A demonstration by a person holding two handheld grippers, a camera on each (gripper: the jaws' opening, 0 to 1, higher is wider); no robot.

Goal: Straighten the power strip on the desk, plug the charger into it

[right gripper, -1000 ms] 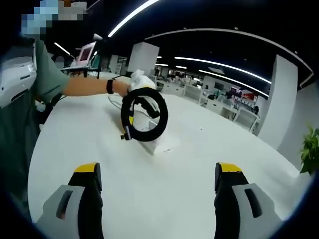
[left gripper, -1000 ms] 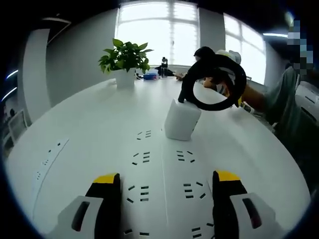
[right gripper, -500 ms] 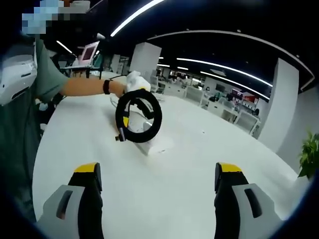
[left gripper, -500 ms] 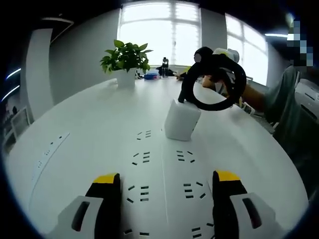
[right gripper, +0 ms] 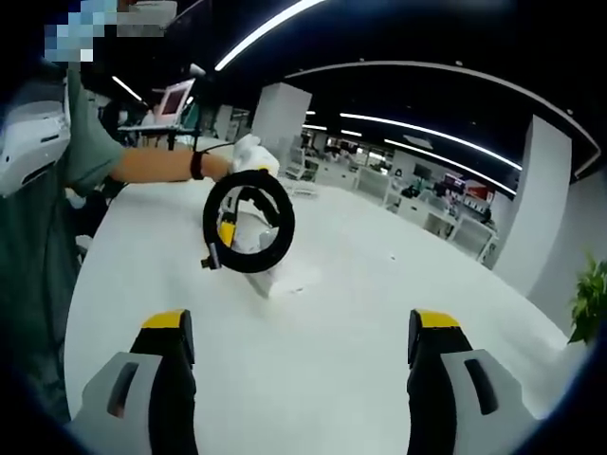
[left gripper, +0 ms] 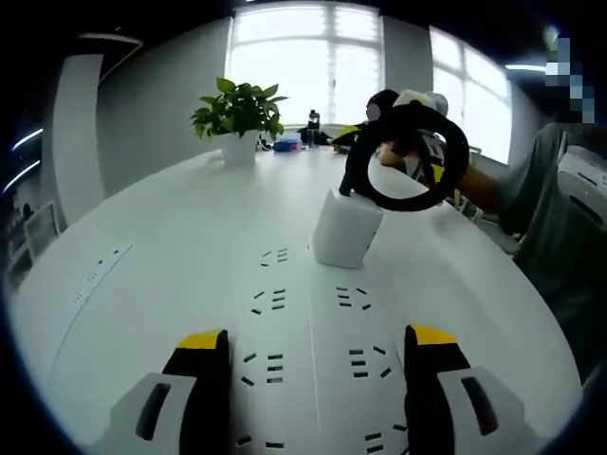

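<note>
Two open, empty claws frame the scene: the left gripper (left gripper: 311, 360) hovers over the power strip (left gripper: 313, 365), the right gripper (right gripper: 302, 365) over bare desk (right gripper: 379, 313). Beyond, the charger (left gripper: 346, 227) stands plugged in, unmoved; its coiled cable (left gripper: 408, 156) has barely shifted, so plugging looks done.

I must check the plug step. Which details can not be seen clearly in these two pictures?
- Charger prongs, left gripper view: hidden under its own white body, so whether it is seated is unclear.
- Power strip near end, left gripper view: cut off by the bottom edge.
- Charger, right gripper view: partly covered by the coiled black cable.
</note>
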